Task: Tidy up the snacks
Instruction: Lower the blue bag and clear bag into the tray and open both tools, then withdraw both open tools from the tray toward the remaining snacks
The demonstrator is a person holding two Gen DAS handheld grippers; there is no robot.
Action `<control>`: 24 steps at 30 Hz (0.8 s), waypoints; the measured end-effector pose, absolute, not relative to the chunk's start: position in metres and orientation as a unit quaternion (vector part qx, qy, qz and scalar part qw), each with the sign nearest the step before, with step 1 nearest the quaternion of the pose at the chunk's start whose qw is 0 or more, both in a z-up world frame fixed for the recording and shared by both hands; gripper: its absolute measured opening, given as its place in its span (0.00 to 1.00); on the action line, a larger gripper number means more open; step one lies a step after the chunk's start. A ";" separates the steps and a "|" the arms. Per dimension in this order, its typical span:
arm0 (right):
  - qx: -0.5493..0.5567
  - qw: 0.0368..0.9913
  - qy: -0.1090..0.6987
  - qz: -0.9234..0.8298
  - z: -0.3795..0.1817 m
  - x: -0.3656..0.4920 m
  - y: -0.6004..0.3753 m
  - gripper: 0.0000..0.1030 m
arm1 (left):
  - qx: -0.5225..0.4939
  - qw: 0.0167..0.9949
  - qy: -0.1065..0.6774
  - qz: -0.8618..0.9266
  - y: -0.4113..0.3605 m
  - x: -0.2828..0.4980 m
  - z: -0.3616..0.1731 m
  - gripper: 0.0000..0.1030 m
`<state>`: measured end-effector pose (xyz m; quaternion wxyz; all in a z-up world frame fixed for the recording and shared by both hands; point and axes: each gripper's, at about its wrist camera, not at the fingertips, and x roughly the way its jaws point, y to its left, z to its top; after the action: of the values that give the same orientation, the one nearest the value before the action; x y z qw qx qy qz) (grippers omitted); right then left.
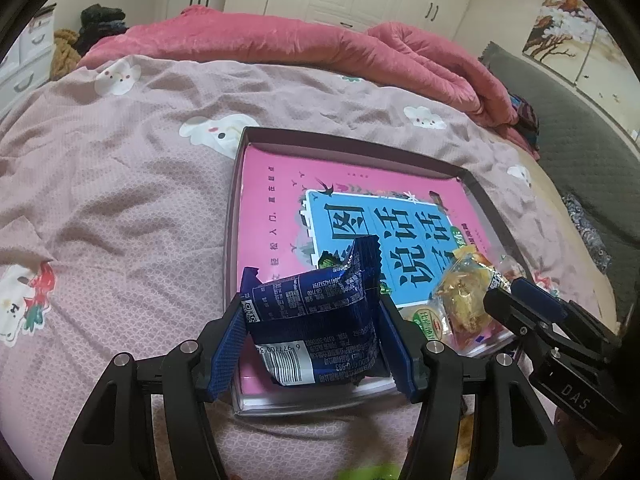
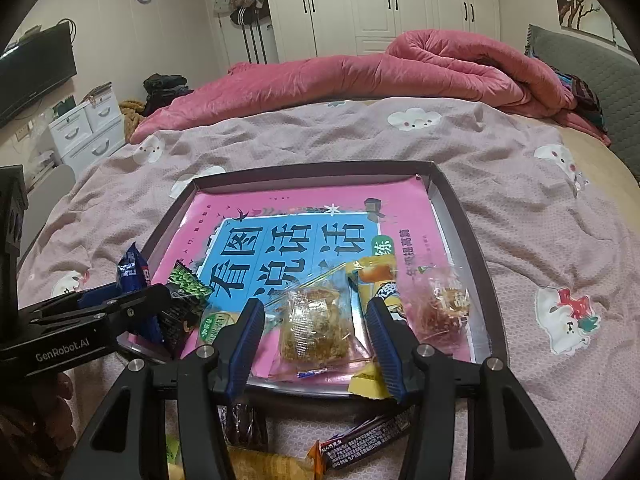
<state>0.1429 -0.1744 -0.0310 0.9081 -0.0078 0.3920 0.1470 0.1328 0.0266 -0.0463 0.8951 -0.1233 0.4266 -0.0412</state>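
— Left gripper [image 1: 312, 344] status?

— My left pads are clamped on a crumpled blue snack packet [image 1: 320, 320], held over the near left corner of the tray [image 1: 236, 208].

— And the right gripper [image 2: 316, 344]?

— Its fingers are spread wide, straddling a clear-wrapped cake [image 2: 316, 328] lying in the tray at its near edge. I think the pads aren't touching it, but the view is poor.

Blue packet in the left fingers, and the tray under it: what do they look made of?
The blue packet looks like thin glossy plastic or foil film: it creases sharply and catches highlights where the left gripper pinches it. The tray looks like matte dark cardboard, judging by its thin folded walls, though rigid plastic is possible.
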 end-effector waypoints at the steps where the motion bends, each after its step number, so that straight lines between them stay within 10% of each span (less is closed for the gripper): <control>1: -0.007 0.908 0.392 0.147 -0.031 0.142 -0.175 0.51 | -0.124 0.895 0.426 -0.043 0.027 0.133 -0.046 0.65; 24: 0.006 0.909 0.391 0.144 -0.026 0.141 -0.181 0.55 | -0.135 0.901 0.410 -0.047 0.028 0.128 -0.035 0.73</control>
<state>0.1407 -0.1809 -0.0258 0.9090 0.0058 0.3911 0.1442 0.1282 0.0277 -0.0350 0.9009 -0.1354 0.4096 -0.0467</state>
